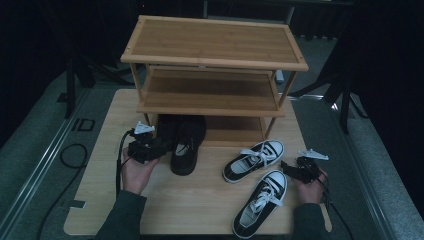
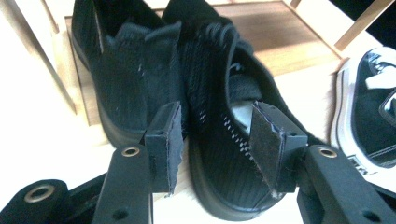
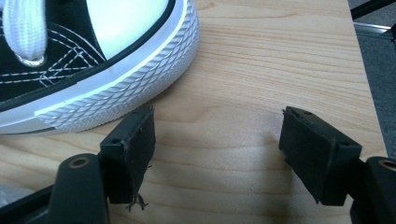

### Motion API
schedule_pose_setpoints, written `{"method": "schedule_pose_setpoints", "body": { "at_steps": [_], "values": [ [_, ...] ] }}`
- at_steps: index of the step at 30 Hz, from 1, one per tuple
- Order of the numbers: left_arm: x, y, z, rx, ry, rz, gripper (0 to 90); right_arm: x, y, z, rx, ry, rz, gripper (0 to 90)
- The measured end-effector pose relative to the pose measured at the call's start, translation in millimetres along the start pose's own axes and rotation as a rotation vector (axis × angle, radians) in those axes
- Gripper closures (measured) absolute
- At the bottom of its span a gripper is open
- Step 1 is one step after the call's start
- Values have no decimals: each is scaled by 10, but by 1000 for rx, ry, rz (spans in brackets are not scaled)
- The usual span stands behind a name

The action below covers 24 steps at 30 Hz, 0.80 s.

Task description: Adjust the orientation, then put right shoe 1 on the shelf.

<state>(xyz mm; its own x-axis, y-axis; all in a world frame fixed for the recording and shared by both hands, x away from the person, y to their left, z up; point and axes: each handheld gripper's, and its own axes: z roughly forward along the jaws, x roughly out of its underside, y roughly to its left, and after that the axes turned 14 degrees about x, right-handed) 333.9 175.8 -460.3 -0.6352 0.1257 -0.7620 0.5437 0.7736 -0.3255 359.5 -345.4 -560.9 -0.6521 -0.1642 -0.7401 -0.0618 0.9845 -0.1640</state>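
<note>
Left gripper view has the left gripper (image 2: pixel 215 149) spread wide, with the toe end of a black mesh shoe (image 2: pixel 224 140) sitting right between the pads. It looks like the pads (image 2: pixel 266 144) are just at the sides of the shoe, but I can't tell if they're actually pressing yet. My guess is that it's light and soft, since that knit upper will squash, so I'd pinch across the firmer sole edge or the heel collar rather than the mesh. Its twin, the second black shoe (image 2: pixel 121 88), is just to the left and farther back, partly in the bottom level of the wooden rack (image 1: pixel 215 60).

Over on the right, the right gripper (image 3: pixel 217 154) is spread too, with nothing in it, hovering over bare table (image 3: pixel 261 60). The near sneaker (image 1: pixel 261 202) has its ribbed rubber toe just beside the left pad. That rubber should be grippy and stiff, a decent place to grab.

Farther back, the far sneaker (image 1: pixel 254 160) lies between the black pair and the right gripper.
</note>
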Motion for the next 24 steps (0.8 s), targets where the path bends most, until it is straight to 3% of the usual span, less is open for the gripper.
{"method": "schedule_pose_setpoints", "body": {
  "at_steps": [6,13,24],
  "values": [
    [95,36,12,-10,20,-6,533,1,1,-1,0,0,2,271],
    [256,52,69,-22,82,21,513,1,2,-3,1,1,3,271],
    [427,19,112,0,143,28,515,2,2,-3,1,0,3,271]
  ]
}}
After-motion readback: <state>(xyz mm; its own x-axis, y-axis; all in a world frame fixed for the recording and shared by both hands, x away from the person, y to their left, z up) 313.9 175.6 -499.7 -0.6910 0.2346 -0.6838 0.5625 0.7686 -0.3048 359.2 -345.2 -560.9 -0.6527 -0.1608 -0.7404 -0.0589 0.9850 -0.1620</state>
